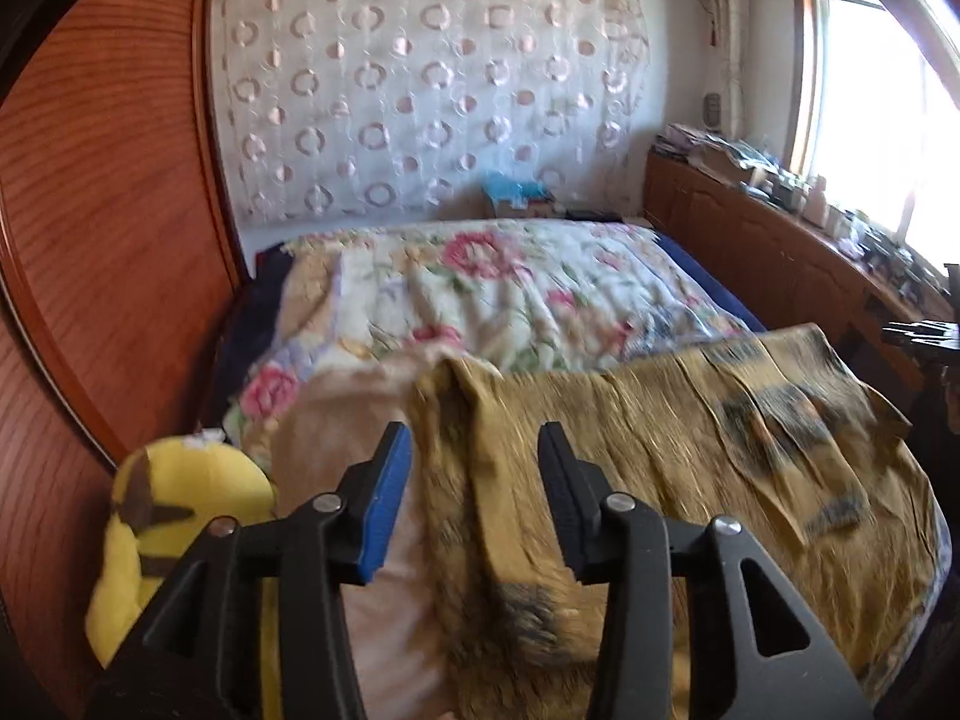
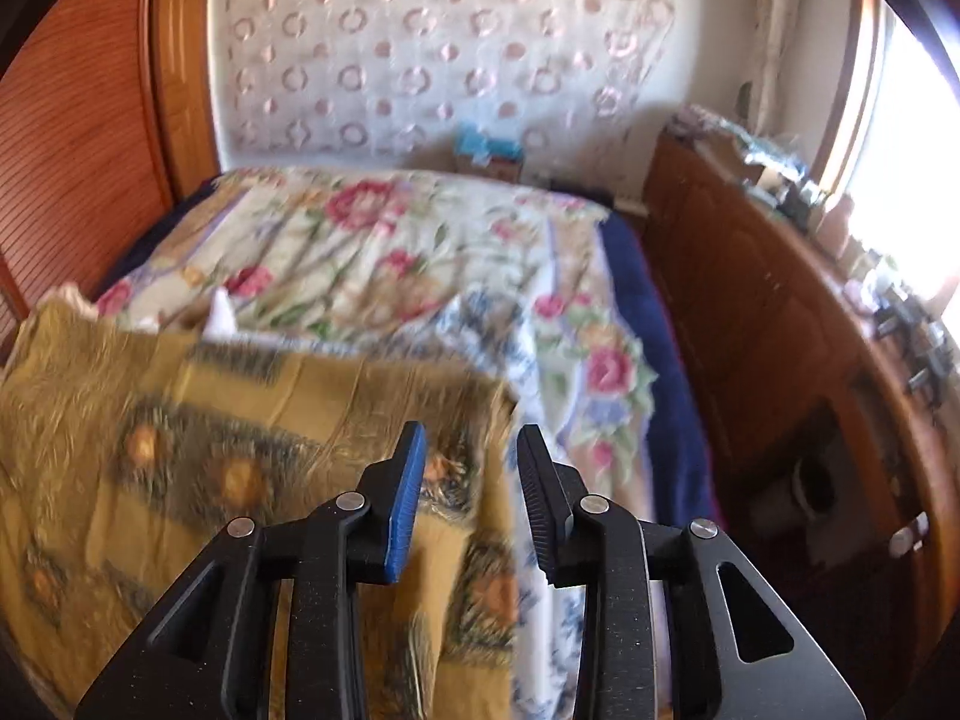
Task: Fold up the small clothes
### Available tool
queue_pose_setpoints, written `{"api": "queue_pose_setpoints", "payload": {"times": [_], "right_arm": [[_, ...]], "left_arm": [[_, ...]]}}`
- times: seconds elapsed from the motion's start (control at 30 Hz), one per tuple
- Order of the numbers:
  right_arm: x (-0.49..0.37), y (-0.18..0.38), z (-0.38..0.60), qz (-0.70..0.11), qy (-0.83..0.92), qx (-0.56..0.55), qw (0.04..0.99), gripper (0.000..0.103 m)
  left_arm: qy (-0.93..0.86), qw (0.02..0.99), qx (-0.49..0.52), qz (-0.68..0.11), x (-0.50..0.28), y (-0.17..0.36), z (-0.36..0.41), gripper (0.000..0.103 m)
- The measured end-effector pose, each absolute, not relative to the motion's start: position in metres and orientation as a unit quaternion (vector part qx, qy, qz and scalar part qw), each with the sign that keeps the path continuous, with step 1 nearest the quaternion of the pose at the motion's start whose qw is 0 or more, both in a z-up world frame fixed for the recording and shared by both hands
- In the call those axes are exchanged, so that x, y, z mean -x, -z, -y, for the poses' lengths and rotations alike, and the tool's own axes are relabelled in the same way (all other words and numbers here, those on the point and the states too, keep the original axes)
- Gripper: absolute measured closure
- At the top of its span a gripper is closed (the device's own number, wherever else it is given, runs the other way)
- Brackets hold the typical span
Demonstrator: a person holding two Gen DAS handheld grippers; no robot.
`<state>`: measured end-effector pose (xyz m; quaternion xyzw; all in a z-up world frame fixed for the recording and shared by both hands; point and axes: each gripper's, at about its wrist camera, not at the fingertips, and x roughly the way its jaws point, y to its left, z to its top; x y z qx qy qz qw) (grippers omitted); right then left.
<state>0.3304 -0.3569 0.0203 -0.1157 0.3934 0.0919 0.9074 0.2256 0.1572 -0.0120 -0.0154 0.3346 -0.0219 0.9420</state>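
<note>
A mustard-yellow garment [image 1: 690, 456] with dark printed patches lies spread on the near end of the bed; it also shows in the right wrist view [image 2: 210, 420]. My left gripper [image 1: 474, 441] is open and empty, hovering over the garment's left edge. My right gripper [image 2: 471, 438] is open and empty, hovering over the garment's right edge, where the cloth meets the floral quilt. Both views are motion-blurred.
A floral quilt [image 1: 480, 300] covers the bed. A yellow plush toy [image 1: 174, 516] sits at the near left by the wooden headboard [image 1: 90, 240]. A wooden cabinet [image 2: 780, 312] with clutter on top runs along the right under the window. A patterned curtain [image 1: 420, 90] hangs behind.
</note>
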Motion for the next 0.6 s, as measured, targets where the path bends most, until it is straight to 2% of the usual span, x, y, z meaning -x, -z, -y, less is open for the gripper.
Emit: {"api": "queue_pose_setpoints", "payload": {"times": [0.27,0.43,0.6], "right_arm": [[-0.277,0.020,0.355,-0.410,-0.136,0.077,0.899,0.069],[-0.256,0.041,0.365,-0.431,-0.145,0.045,0.890,0.050],[-0.253,0.055,0.374,-0.440,-0.117,0.046,0.889,0.049]], "left_arm": [[0.062,0.935,0.008,-0.349,-0.192,0.023,-0.125,0.052],[0.082,0.927,0.009,-0.367,-0.181,0.040,-0.112,0.051],[0.088,0.914,0.005,-0.396,-0.177,0.070,-0.100,0.051]]}}
